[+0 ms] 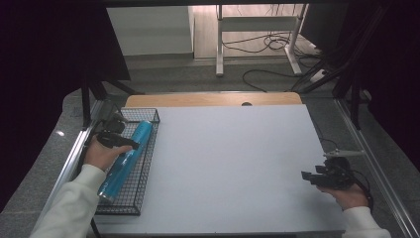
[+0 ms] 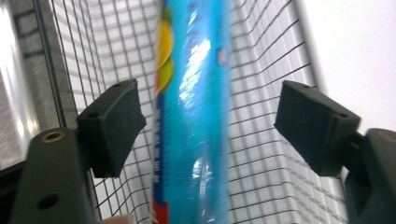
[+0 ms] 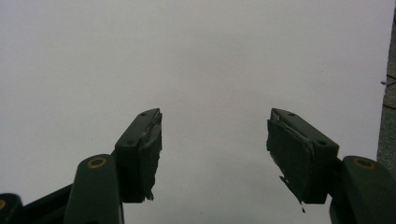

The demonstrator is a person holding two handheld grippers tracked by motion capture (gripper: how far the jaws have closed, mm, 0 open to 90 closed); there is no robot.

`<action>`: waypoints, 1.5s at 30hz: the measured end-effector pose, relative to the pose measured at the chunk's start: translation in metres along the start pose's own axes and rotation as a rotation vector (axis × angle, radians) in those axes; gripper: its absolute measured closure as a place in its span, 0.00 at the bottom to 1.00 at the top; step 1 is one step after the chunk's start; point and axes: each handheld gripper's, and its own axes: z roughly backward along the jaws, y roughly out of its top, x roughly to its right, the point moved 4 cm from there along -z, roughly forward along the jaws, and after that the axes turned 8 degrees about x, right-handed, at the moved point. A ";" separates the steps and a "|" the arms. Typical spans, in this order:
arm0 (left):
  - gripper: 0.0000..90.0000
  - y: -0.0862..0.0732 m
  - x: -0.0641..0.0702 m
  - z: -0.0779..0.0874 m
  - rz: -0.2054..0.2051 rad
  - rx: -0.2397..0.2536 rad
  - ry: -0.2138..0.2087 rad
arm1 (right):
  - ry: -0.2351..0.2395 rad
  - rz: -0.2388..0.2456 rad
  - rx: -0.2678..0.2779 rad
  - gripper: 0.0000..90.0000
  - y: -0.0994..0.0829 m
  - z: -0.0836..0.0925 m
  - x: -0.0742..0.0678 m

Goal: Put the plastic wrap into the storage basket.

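Observation:
A long blue foil-wrapped roll (image 1: pixel 126 158) lies lengthwise in a black wire basket (image 1: pixel 143 183) at the table's left edge. My left gripper (image 1: pixel 133 145) hovers over the roll's upper half. In the left gripper view the roll (image 2: pixel 194 116) runs between the two black pads (image 2: pixel 112 126), with a gap on each side, so my left gripper (image 2: pixel 210 130) is open around it. My right gripper (image 1: pixel 306 176) rests low at the table's right side. It stands open (image 3: pixel 215 149) over the bare white surface with nothing between its pads.
The white tabletop (image 1: pixel 233 163) stretches between the basket and the right hand. A wooden strip (image 1: pixel 213 99) borders its far edge. Metal rails run along both sides, and cables and a desk frame (image 1: pixel 257 29) lie on the floor beyond.

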 end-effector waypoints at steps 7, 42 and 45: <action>0.18 0.000 0.012 0.026 -0.024 0.118 -0.129 | -0.006 0.006 -0.002 0.40 -0.001 0.000 0.001; 0.18 -0.080 0.160 0.023 -0.318 0.298 -0.435 | 0.196 0.142 0.185 0.32 0.006 -0.001 -0.050; 0.17 -0.086 0.165 0.022 -0.323 0.293 -0.425 | 0.231 0.129 0.193 0.32 0.006 -0.003 -0.057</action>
